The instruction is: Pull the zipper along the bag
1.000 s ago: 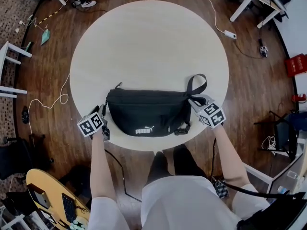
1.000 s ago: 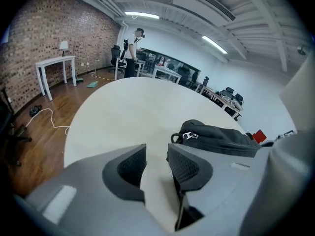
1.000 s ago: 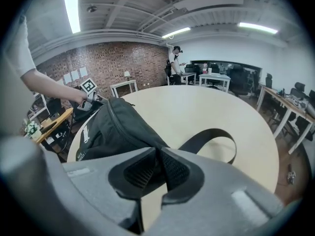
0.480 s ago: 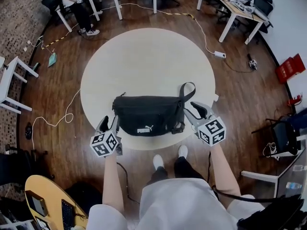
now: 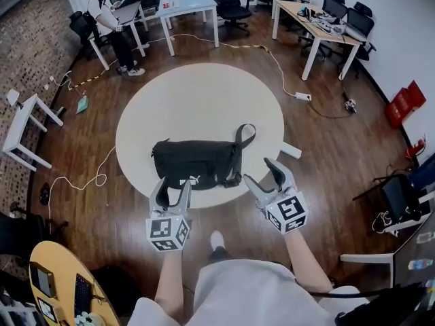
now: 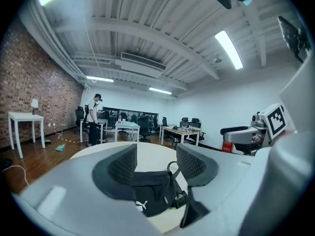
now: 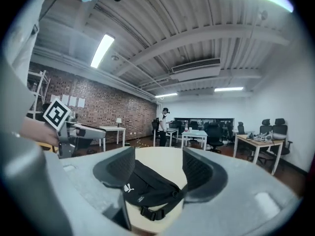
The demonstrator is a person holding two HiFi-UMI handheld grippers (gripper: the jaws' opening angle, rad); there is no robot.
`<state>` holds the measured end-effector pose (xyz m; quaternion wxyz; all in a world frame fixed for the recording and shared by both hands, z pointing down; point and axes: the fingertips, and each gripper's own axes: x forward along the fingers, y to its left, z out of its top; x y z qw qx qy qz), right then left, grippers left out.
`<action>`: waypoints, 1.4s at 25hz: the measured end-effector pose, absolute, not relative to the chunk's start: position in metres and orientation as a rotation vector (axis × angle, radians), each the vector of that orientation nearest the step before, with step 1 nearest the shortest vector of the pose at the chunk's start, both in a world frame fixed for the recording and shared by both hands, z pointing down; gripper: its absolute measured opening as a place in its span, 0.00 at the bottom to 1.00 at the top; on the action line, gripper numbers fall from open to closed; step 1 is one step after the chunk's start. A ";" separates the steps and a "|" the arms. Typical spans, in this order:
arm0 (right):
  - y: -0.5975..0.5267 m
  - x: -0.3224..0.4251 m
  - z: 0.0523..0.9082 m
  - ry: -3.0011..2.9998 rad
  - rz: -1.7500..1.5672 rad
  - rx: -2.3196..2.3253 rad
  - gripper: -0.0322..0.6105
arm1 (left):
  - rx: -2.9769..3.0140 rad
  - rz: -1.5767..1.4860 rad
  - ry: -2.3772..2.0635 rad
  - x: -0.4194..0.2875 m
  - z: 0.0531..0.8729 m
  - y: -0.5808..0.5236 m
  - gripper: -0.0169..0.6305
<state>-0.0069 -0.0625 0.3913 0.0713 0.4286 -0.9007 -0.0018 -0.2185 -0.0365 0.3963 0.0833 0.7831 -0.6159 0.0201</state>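
both grippers, left gripper (image 5: 173,185) and right gripper (image 5: 260,172), have backed off the bag (image 5: 197,163), jaws just opened wide and empty; a careless return could nudge it off the table (image 5: 197,100) at the lower edge.

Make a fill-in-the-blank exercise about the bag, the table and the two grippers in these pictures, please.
1. The black bag lies on a ____ table.
2. In the head view, the bag's strap forms a loop at the bag's ____ end.
3. The left gripper and the right gripper are both ____ and hold nothing.

Missing words: round; right; open.

Note: the jaws of both grippers have just been opening, and the bag lies beyond them, not between them.
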 end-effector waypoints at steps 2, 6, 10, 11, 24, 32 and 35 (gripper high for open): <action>-0.034 0.013 0.386 -2.709 -0.046 1.315 0.52 | 2.354 0.075 -1.886 -0.184 0.392 -0.002 0.45; 0.027 0.046 0.371 -2.779 -0.055 1.311 0.57 | 2.337 0.073 -1.946 -0.125 0.385 0.059 0.45; 0.077 0.070 0.351 -2.832 -0.064 1.311 0.57 | 2.318 0.053 -1.989 -0.084 0.371 0.109 0.45; 0.087 0.071 0.346 -2.838 -0.074 1.303 0.57 | 2.320 0.059 -2.001 -0.079 0.366 0.119 0.45; 0.126 0.074 0.334 -2.793 -0.054 1.376 0.55 | 2.390 0.016 -2.075 -0.078 0.326 0.165 0.44; 0.142 0.021 0.331 -2.788 -0.075 1.335 0.54 | 2.363 0.023 -2.081 -0.128 0.331 0.185 0.44; 0.147 0.009 0.332 -2.789 -0.079 1.323 0.54 | 2.362 0.013 -2.073 -0.138 0.332 0.188 0.44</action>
